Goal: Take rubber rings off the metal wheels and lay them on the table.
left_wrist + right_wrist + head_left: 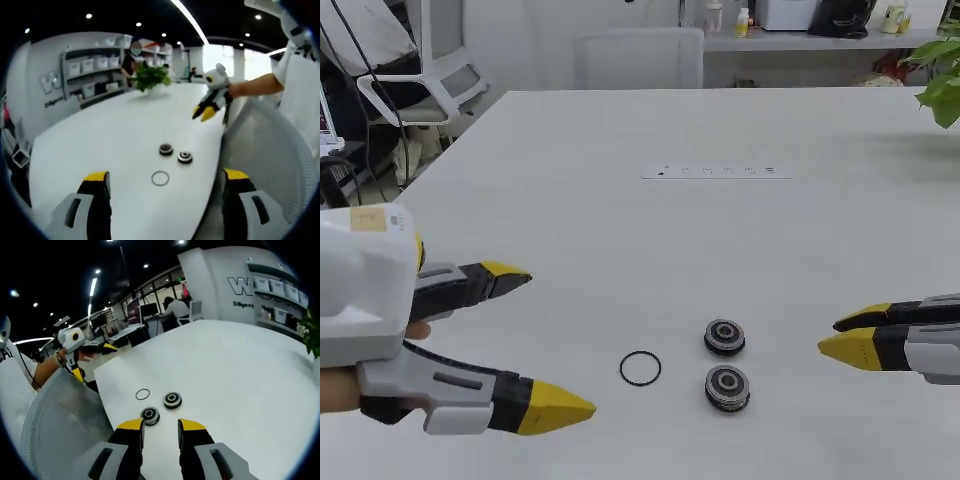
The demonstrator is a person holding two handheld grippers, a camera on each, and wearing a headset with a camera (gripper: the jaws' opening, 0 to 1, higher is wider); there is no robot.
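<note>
Two grippers lowest in the head view, both empty: left gripper (555, 340) with jaws spread wide, right gripper (828, 335) with jaws drawn near together, a narrow gap between the yellow tips and nothing pinched. Between them on the white table (620, 200), nearer the left gripper, one thin black ring (622, 368) lying flat and free, touching nothing. Just beside it, toward the right gripper, the near wheel (727, 388); just behind that, close but apart, the far wheel (724, 337). Both lying flat, dark around the rim, so probably each wearing rubber yet to come off, though too small to say for sure. Further back, a flush socket strip (715, 172) set in the tabletop, then a chair (638, 58) at the far edge and plant leaves (940, 75) at the right. Likely next: pin one wheel and peel. Risks from here: small, smooth and round, so apt to skid or tip up on edge and roll if pushed from one side only; hard to nip a thin ring that probably sits tight, so may slip off the tips or stretch and snap away across the table; close neighbours, so easy to knock the second wheel or sweep the loose ring while reaching in.
</note>
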